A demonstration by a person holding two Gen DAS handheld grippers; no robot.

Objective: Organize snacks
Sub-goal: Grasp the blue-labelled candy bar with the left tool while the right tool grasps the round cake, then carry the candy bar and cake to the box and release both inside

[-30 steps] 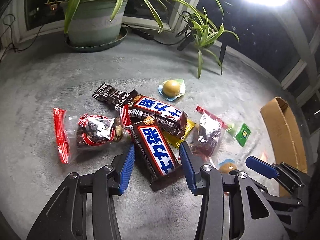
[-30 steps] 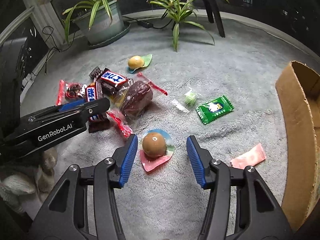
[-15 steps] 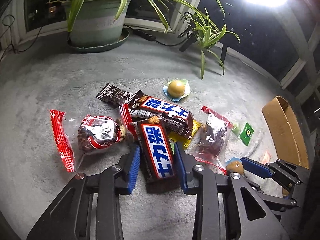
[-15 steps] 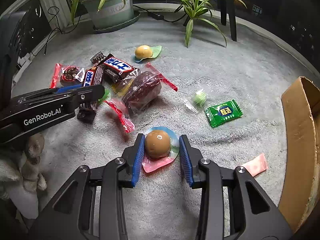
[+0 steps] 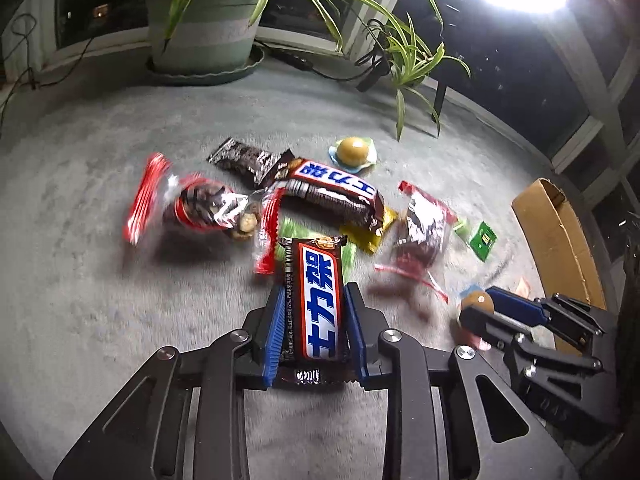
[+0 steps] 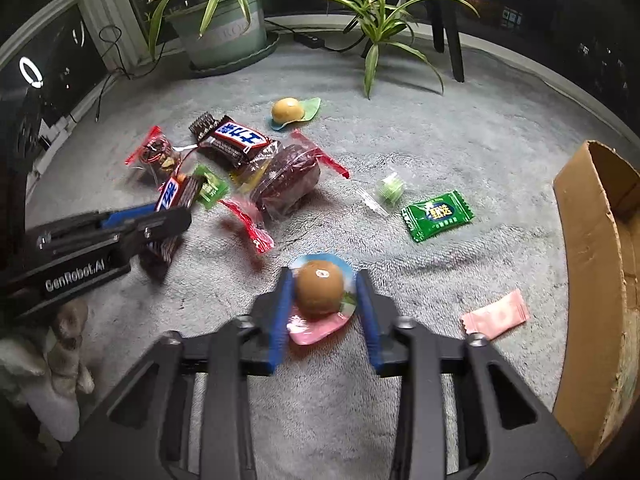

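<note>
The near end of the chocolate bar [image 5: 314, 308] tucks out of sight behind the frame of the left hand-held gripper [image 5: 314, 330], whose blue ribbed pads have just been closing and now press both long sides of the glossy brown wrapper. In the right wrist view that bar [image 6: 173, 208] is half covered by the black arm in front of it, and motion blur smears the red-edged clear bags. The right hand-held gripper [image 6: 322, 312] has also just been closing; its pads bear on the rims of a jelly cup [image 6: 320, 289], a smooth brown dome on a flat foil base that lies on the carpet [image 6: 460, 120]. The carpet is pale grey and short-piled. Behind the grippers a loose heap holds a second chocolate bar [image 5: 336, 196], a crinkled bag of dark snacks [image 6: 288, 180] and another jelly cup [image 6: 291, 111]. A green packet [image 6: 437, 216] and a pink sachet [image 6: 495, 313] lie apart on bare carpet toward the cardboard box [image 6: 592, 280], whose open, ragged-edged wall is cut off by the frame on the right. Potted plants [image 6: 224, 24] line the far edge.
</note>
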